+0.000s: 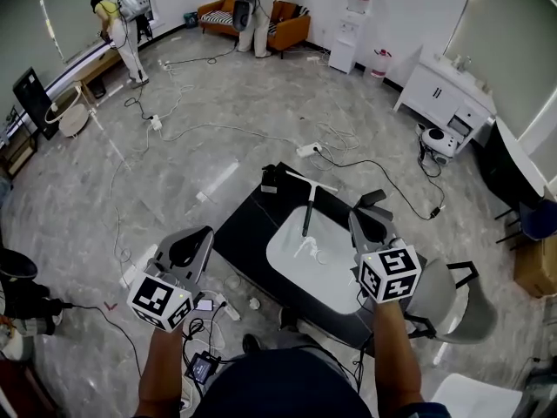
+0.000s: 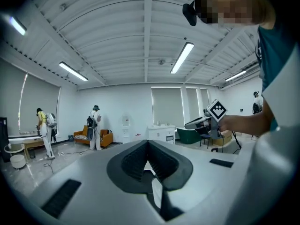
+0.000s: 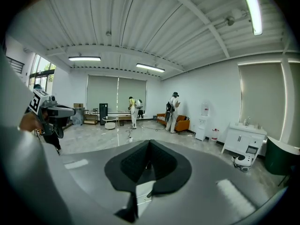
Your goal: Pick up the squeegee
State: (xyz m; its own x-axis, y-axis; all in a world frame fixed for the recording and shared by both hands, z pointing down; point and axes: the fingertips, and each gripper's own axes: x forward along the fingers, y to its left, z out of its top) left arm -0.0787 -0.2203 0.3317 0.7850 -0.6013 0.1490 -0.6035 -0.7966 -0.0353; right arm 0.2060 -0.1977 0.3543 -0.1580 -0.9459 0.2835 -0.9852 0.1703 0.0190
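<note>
T-shaped squeegee with black handle and pale blade (image 1: 308, 209) lies flat at far edge of black worktop (image 1: 248, 225), handle over white oval basin (image 1: 291, 264) rim, free for pinching. Left gripper (image 1: 190, 249) and right gripper (image 1: 370, 222) both clenched, empty, flanking basin, likely pre-reach.

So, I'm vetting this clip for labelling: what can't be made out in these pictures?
- Squeegee: clear only in head view. In the gripper views the left tongs and right tongs, with their housings, cover the table.
- White bits in the sink: head view, too small to name.
- Table's right end: head view, behind the right tongs' marker cube.
</note>
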